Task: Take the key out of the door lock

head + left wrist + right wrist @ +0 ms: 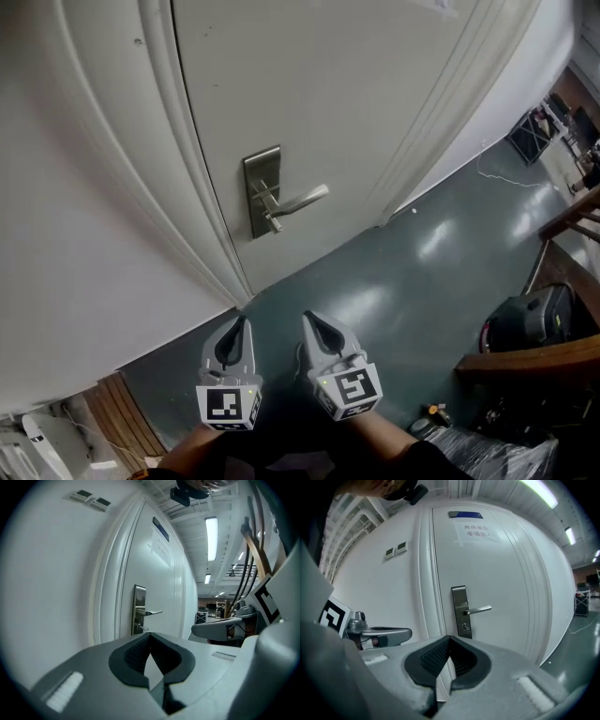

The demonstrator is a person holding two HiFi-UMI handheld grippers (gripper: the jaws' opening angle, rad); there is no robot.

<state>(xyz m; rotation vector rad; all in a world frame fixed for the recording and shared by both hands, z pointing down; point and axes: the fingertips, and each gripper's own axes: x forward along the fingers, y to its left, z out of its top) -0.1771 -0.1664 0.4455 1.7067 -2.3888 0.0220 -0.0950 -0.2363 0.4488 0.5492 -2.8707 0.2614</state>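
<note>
Left tongs (242,323) and right tongs (309,321): both closed tip to tip, nothing held, side by side low over the floor (403,272) and well apart from the door. The key (273,223) sits in the lock plate (261,169) just under the lever handle (305,199), projecting outward. Judgement: approach not begun. Raise one pair, open it, pinch the key head from below the lever, and pull straight out along the keyway; it may need turning first. Room: the door frame (202,216) crowds the left, there is open floor to the right, and the dark bag (530,319) is well clear.
</note>
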